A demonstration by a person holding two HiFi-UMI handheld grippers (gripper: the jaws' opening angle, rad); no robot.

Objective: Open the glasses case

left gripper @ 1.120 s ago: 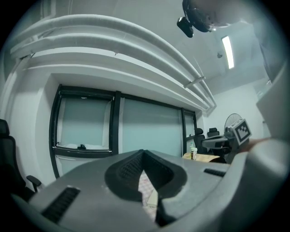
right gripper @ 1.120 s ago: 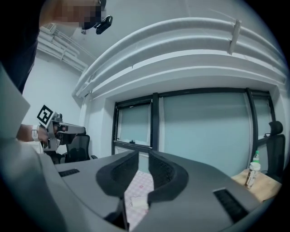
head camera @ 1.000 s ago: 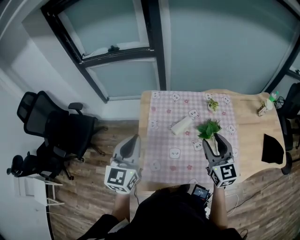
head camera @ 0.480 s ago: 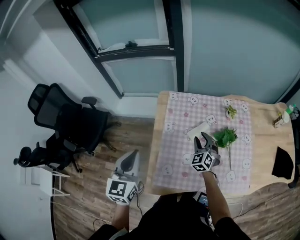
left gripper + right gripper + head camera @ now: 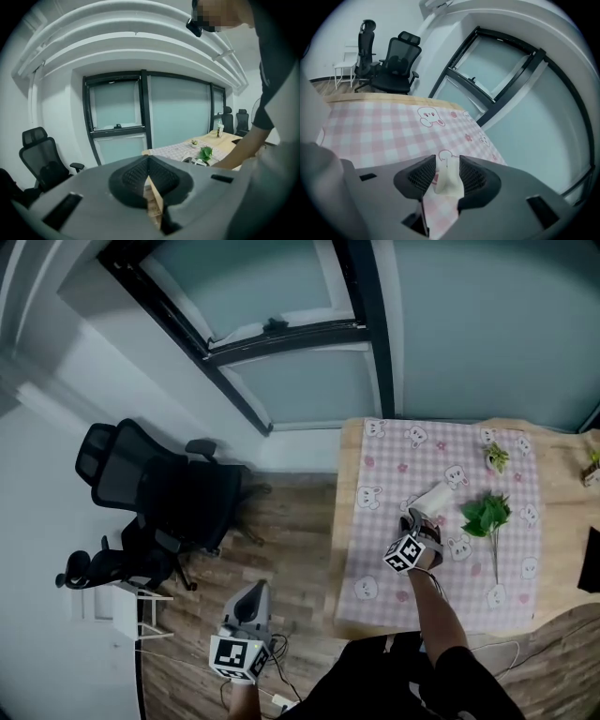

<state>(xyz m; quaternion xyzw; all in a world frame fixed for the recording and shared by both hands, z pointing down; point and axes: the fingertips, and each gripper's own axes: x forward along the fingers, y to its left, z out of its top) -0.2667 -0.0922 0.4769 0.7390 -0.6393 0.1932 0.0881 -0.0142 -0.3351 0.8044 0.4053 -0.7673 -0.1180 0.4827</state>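
Since a second ago the right gripper [image 5: 415, 521] has gone forward from the near edge of the tabletop to the middle of it, while the left gripper [image 5: 254, 592] has dropped back and now hangs off the left edge, over the wood floor and not far from a black office chair [image 5: 159, 488].

A pale wooden table [image 5: 562, 486] carries a pink checked cloth [image 5: 384, 474] printed with small cartoon faces, which covers the tabletop from its left edge most of the way across.

On the cloth, roughly midway between the near and far edges and left of centre, lies the white glasses case [image 5: 436, 497], a smooth, rounded, oblong box. Its long axis runs on a diagonal, from its near-left end toward the far right corner. Just to its right lies a green leafy sprig [image 5: 486, 514].

That near-left end is what matters: it points straight at the right gripper, which comes at it end-on, along the case's length. In the right gripper view the case's end [image 5: 449, 182] fills the narrow gap between the two ribbed pads, so the right gripper [image 5: 446, 174] appears clenched on it.

Over at the left gripper [image 5: 149, 180], the jaws are pressed together with nothing between them, well apart from the case. The right hand alone is placed to work it.
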